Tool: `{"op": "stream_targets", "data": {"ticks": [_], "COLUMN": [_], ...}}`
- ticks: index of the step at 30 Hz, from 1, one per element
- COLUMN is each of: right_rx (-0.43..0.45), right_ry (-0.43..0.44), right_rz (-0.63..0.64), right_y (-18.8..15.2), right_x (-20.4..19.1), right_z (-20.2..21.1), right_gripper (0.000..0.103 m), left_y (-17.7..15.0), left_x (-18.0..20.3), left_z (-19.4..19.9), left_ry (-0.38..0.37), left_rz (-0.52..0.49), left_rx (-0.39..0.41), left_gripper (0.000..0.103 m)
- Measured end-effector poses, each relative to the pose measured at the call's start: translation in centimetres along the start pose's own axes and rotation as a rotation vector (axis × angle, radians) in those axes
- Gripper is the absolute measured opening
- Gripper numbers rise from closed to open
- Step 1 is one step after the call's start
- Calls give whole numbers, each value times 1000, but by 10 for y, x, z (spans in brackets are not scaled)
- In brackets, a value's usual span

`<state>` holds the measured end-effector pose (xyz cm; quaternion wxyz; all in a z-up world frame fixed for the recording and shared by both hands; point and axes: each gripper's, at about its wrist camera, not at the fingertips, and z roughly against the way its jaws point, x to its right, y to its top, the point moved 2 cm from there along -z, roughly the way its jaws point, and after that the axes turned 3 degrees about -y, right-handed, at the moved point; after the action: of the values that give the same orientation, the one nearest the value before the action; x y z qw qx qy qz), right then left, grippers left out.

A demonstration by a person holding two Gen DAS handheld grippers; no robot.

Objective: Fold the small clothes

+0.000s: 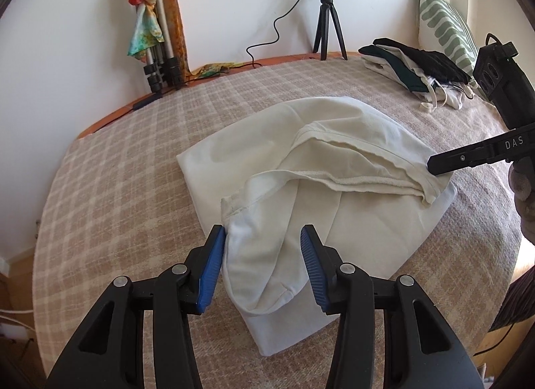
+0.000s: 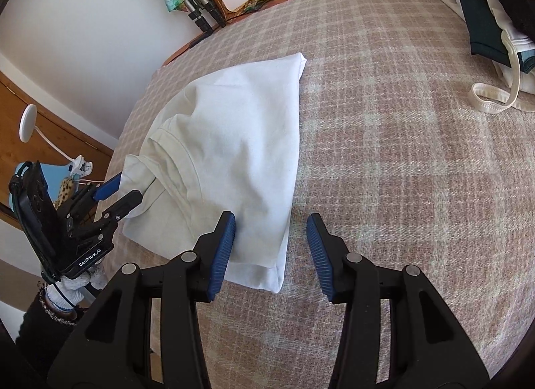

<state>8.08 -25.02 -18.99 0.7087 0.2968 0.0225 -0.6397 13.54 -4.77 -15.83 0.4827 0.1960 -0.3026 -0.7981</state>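
A cream T-shirt (image 1: 260, 141) lies partly folded on the plaid blanket (image 1: 117, 171). In the left wrist view my left gripper (image 1: 264, 242) is open, its blue pads on either side of the sleeve end, which lies loose between them. My right gripper's fingers (image 1: 468, 156) reach in from the right to the shirt's folded edge. In the right wrist view the right gripper (image 2: 271, 235) is open over the near corner of the T-shirt (image 2: 234, 135), nothing pinched. There the left gripper (image 2: 122, 193) stands at the sleeve on the left.
A pile of dark and white clothes (image 1: 414, 68) sits at the back right by a striped pillow (image 1: 441, 21). A ring-light tripod (image 1: 329, 28) and a folded tripod with scarves (image 1: 157, 38) stand by the wall. The bed's edge drops off at left.
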Motion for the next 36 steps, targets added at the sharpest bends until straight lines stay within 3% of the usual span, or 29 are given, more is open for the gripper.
{"op": "stream_targets", "data": {"ticks": [3,5,10,15,20,24,28,30,33,36], "right_rx": [4,3,10,34,69,73,34,10,4,11], "right_ry": [4,16,4,17,98,191,143,145,138,145], "right_rz": [2,6,41,44,-18,-80,-100,-121,-116,-146], "right_y": [-1,-1,-1,3,10,13,5,2,-1,2], "right_x": [0,1,-7,-11,-8,-3,7,12,14,18], "right_z": [2,2,2,10,28,38,30,26,27,29], "right_gripper": [46,37,16,9,7,7,6,6,7,13], "left_y": [1,1,0,2,7,2,-26,-43,-53,-48], "left_x": [0,0,2,-1,-9,0,13,19,13,-10], "left_z": [0,0,-1,12,33,49,43,42,48,57], "left_ry": [-6,-8,-27,-34,10,83,81,67,9,-50], "left_rz": [-4,-8,-20,-34,-72,-236,-324,-340,-258,-69], "left_rx": [3,4,5,48,109,155,78,36,7,11], "left_gripper": [40,36,7,4,3,3,7,15,22,37]}}
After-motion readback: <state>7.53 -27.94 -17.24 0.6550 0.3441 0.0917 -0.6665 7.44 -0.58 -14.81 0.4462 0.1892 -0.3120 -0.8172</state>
